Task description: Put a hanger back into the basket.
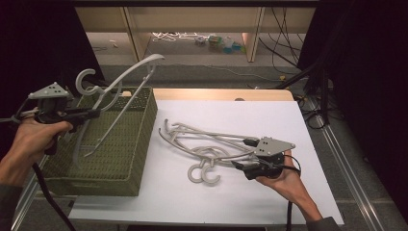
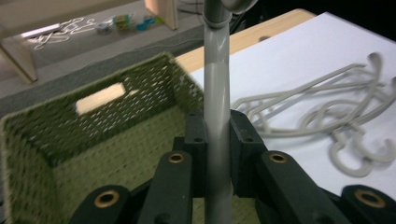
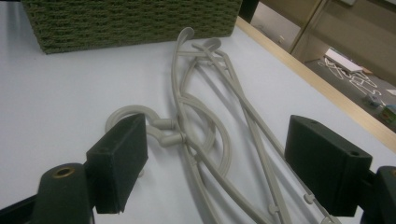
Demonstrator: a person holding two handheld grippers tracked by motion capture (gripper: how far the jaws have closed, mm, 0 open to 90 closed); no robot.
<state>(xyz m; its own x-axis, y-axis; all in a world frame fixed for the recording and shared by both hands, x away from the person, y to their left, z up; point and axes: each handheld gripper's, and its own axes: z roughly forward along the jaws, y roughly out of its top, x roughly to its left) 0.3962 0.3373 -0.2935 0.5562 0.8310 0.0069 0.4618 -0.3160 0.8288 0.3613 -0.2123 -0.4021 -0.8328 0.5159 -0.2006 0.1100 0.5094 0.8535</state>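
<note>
Grey plastic coat hanger (image 1: 120, 89), long-armed with an open hook at its top, hangs tilted over the olive-green woven basket (image 1: 142, 144) at about nine o'clock on the desk (image 1: 288, 125), pinched by one arm in my left claw (image 1: 94, 113). In the left gripper view the jaws are clamped flat on the hanger's (image 2: 217, 107) smooth round bar, with the basket's (image 2: 56, 135) inside open beneath. My right claw (image 1: 239, 165) rests near four o'clock on the white sheet with its jaws spread wide and gripping nothing, straddling the tangled pile of matching grey hangers (image 1: 207, 144); the right gripper view shows those hangers' (image 3: 205, 126) hooks and arms crossed over each other between my pads (image 3: 119, 161). What worries me first is the held bar: it looks slick and narrow, and I grip it well away from the middle, so I think the hanger could swivel in my jaws and catch its hook or far arm on the basket rim instead of dropping inside. If I let go while one end rides the wall, it may tip out onto the desk. On the right, closing on the knot could lift two or three hangers at once, since the hooks look interlocked, and drag the rest toward the edge.
</note>
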